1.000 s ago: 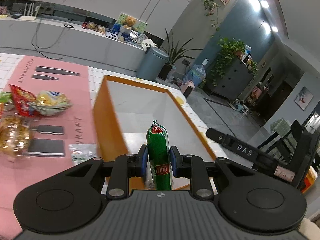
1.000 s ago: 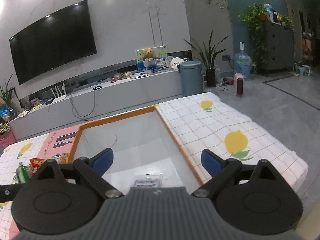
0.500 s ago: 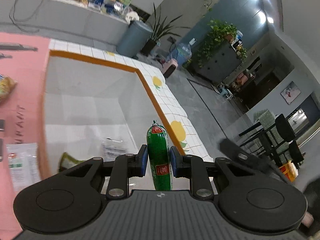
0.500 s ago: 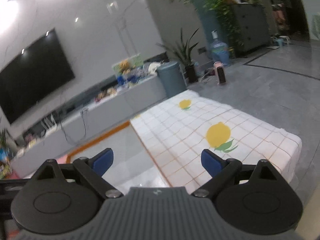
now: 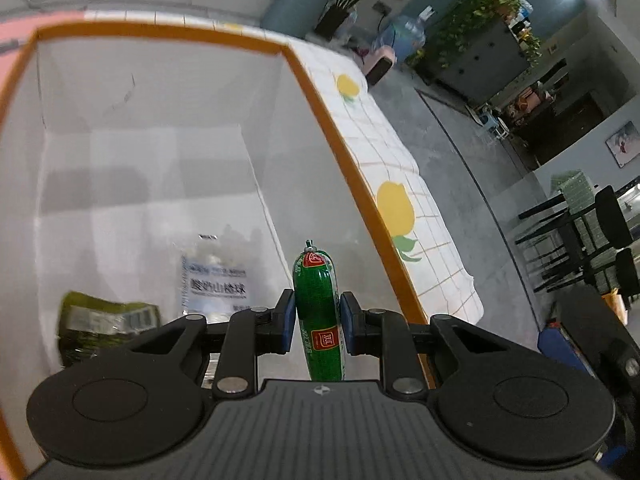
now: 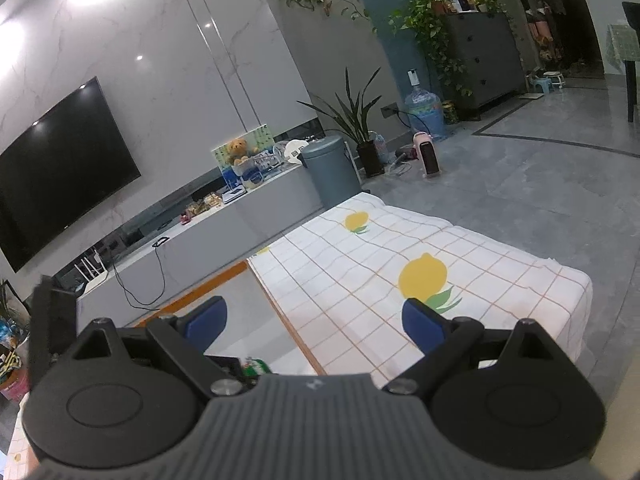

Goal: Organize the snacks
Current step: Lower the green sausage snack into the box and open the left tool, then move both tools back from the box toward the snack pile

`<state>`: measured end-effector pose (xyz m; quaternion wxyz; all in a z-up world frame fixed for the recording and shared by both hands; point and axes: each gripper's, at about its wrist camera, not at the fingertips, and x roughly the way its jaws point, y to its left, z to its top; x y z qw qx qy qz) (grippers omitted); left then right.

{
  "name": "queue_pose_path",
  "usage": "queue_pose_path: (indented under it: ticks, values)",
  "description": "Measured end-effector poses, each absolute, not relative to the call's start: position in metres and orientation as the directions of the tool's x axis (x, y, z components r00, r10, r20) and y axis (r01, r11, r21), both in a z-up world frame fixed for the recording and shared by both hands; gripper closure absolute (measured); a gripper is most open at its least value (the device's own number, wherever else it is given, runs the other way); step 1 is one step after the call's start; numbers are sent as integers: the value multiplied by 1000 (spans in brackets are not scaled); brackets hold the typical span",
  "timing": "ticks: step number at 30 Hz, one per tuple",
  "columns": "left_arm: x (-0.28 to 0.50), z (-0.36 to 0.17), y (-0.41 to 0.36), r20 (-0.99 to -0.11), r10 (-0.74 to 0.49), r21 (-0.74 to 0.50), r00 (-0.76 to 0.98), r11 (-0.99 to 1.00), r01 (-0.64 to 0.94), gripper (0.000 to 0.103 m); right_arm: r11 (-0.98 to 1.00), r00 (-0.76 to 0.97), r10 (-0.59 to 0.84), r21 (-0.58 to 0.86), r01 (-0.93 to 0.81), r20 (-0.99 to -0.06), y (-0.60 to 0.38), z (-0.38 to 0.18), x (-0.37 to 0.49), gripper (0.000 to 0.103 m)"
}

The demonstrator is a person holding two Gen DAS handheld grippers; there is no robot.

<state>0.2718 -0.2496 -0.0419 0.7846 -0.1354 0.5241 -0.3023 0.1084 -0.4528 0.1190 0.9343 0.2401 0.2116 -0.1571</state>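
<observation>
**Green sausage held over the orange-rimmed box**

Above the open white box (image 5: 312,80) with its orange rim, the left gripper (image 5: 318,316) is clamped on a green sausage stick (image 5: 318,304), its blue pads pressing the wrapper from both sides. The sausage stands upright between the fingers, its red-labelled, clipped tip pointing away from the camera and hanging over the box interior near the right wall. On the box floor lie two packets: a clear bag with a blue-and-white label (image 5: 214,280), just left of the sausage in the left wrist view, and a green packet with a barcode (image 5: 106,320) farther left, partly hidden behind the gripper body. The box sits on a white checked tablecloth with yellow fruit prints (image 5: 400,168); a strip of pink mat (image 5: 16,32) shows beyond the box's far left corner.

The right gripper (image 6: 314,320) has its jaws wide apart with nothing between them. It hangs over the tablecloth (image 6: 400,248) beside the box's right edge, whose orange rim (image 6: 200,292) shows between the blue pads. A television (image 6: 60,168) and a grey bin (image 6: 332,172) stand in the room behind.
</observation>
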Motion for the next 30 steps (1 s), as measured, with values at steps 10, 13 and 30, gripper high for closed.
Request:
queue_pose_path:
  ticks: [10, 13, 30]
  values:
    - [268, -29, -222, -690, -677, -590, 256, 731, 343, 23, 835, 841, -211, 355, 420, -498, -457, 115, 109, 11]
    - [258, -19, -210, -692, -670, -577, 271, 738, 350, 25, 852, 844, -207, 333, 405, -495, -453, 116, 111, 11]
    - [196, 47, -138, -697, -509, -352, 506, 857, 377, 25, 930, 922, -105, 291, 224, -373, -411, 137, 114, 11]
